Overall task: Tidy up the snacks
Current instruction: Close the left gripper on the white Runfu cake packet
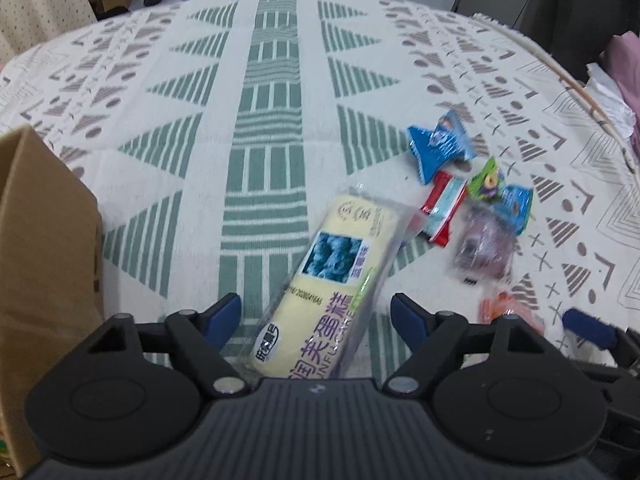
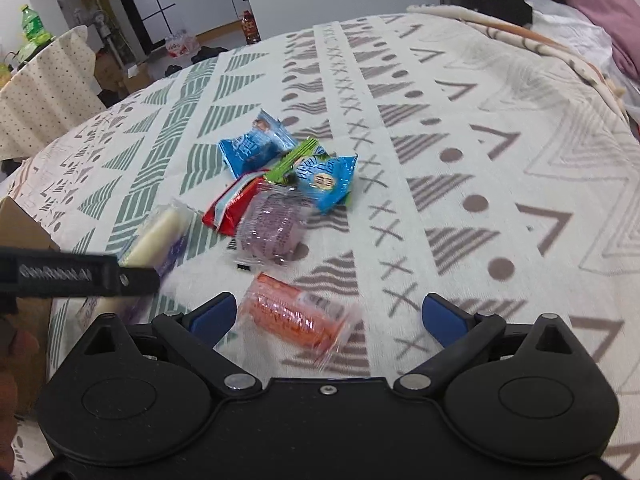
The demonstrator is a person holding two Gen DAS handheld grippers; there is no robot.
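A long yellow cake packet [image 1: 332, 276] lies on the patterned cloth between the open fingers of my left gripper [image 1: 316, 312]; it also shows in the right wrist view [image 2: 160, 236]. My right gripper [image 2: 332, 312] is open around an orange snack packet [image 2: 296, 316] lying on the cloth, which shows at the left view's right edge [image 1: 508, 312]. Beyond it lie a purple packet [image 2: 272, 228], a red packet [image 2: 228, 204], a green packet [image 2: 296, 160] and two blue packets [image 2: 256, 144] [image 2: 328, 180]. The same pile shows in the left wrist view [image 1: 440, 148].
A brown cardboard box [image 1: 44, 240] stands at the left, close to my left gripper. The patterned tablecloth [image 1: 272, 80] stretches far ahead. The left gripper's body [image 2: 76, 276] crosses the right view at the left. Clothes lie past the table's right edge [image 2: 600, 12].
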